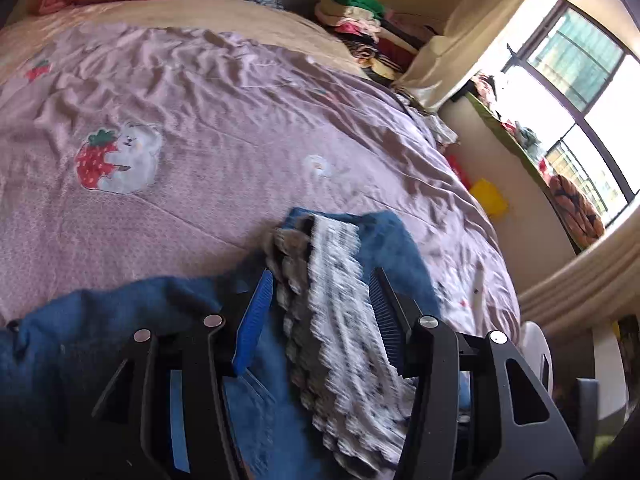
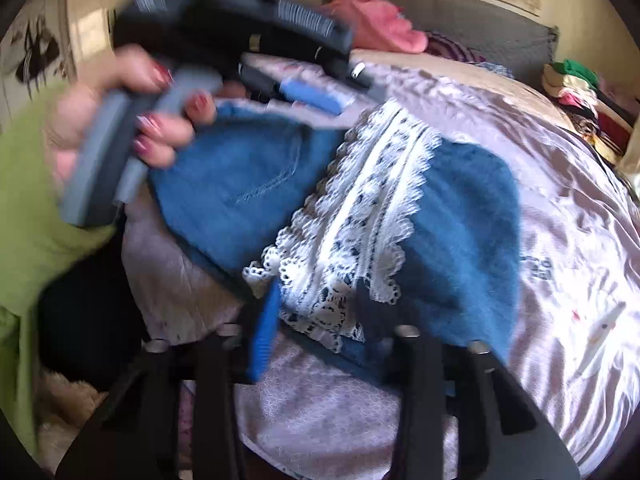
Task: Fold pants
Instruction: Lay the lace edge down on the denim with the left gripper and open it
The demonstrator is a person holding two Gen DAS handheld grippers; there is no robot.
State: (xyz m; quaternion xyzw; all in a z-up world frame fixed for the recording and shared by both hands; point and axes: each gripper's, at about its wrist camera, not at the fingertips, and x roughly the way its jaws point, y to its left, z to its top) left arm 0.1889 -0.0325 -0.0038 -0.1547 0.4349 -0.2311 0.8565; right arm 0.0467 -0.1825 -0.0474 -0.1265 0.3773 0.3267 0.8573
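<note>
Lying on the bed (image 1: 224, 128), the pants (image 2: 248, 184) looked already folded into 1 bundle, lace (image 2: 376, 200) on top. Left claw (image 1: 320, 304) gaped over it, holding nothing; whether the right claw (image 2: 316, 312) gripped anything, I couldn't tell.

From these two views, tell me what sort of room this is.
Most likely a bedroom in a home: a bed with a pink strawberry-and-bear sheet, piled clothes beside it, and a curtained window. Blue pants lie on the bed.

1 pr blue pants (image 2: 460, 216) w/ lace strip, my 2 grippers (image 1: 324, 300) (image 2: 316, 304), 1 bedspread (image 1: 240, 120), 1 clothes pile (image 1: 368, 36), 1 window (image 1: 580, 92)
</note>
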